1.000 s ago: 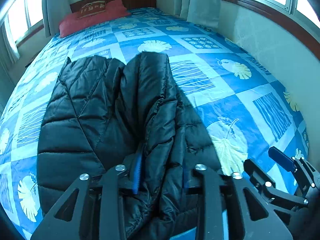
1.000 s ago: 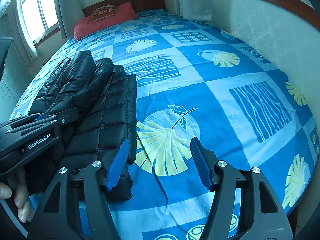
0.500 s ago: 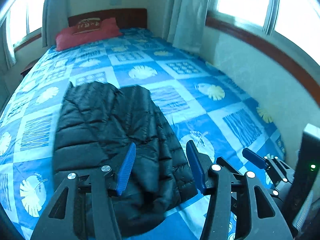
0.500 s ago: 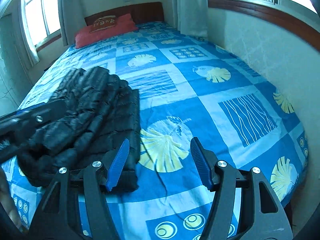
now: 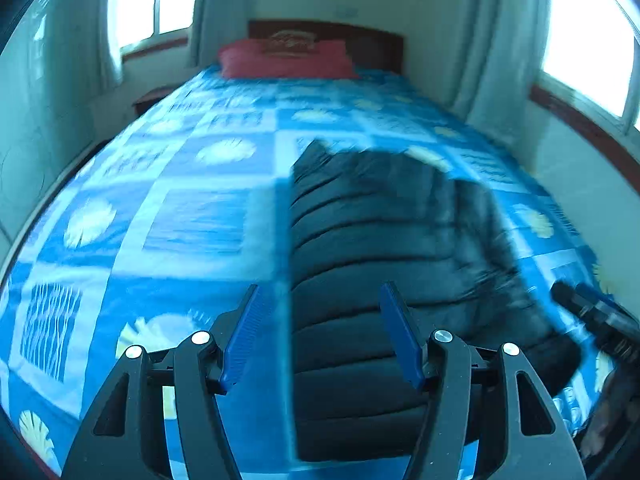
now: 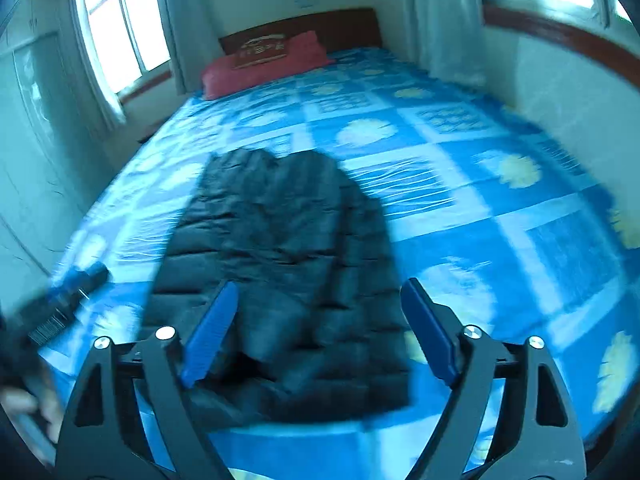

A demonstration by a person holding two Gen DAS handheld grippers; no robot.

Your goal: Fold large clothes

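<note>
Left wrist view shows the left gripper just opened wider, empty, above the black puffer jacket on the bed — right view alone shows the right gripper likewise spread, empty.

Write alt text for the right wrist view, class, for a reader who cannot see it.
A black quilted jacket lies folded lengthwise on a bed with a blue patterned cover, beyond the open, empty right gripper. A red pillow rests at the wooden headboard, and the left gripper shows blurred at the left edge.
</note>
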